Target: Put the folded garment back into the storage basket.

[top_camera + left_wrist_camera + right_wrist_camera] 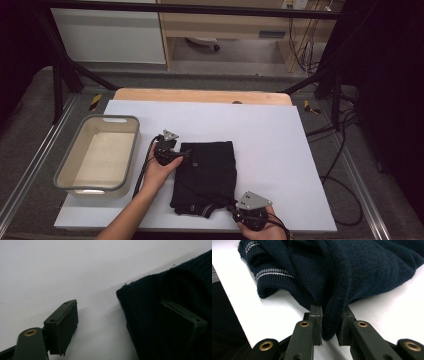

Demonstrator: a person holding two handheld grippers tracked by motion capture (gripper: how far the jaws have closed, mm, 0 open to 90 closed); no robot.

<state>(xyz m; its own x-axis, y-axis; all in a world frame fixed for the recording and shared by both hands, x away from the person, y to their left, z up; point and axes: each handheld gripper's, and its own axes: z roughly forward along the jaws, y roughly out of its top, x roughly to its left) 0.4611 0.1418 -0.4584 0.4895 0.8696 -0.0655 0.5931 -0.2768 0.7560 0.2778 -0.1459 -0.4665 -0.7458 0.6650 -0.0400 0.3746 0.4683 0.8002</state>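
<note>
A dark navy knit sweater lies folded on the white table top. My left gripper rests at its upper left edge. In the left gripper view the left gripper is open, one jaw on bare table and the other over the sweater's edge. My right gripper is at the sweater's near right corner. In the right gripper view the right gripper is shut on a fold of the sweater. A striped cuff lies to the left of that fold.
A grey plastic tub stands on the left of the table, beside my left hand. The table's near edge runs close by the right gripper. Black frame bars and cables surround the table.
</note>
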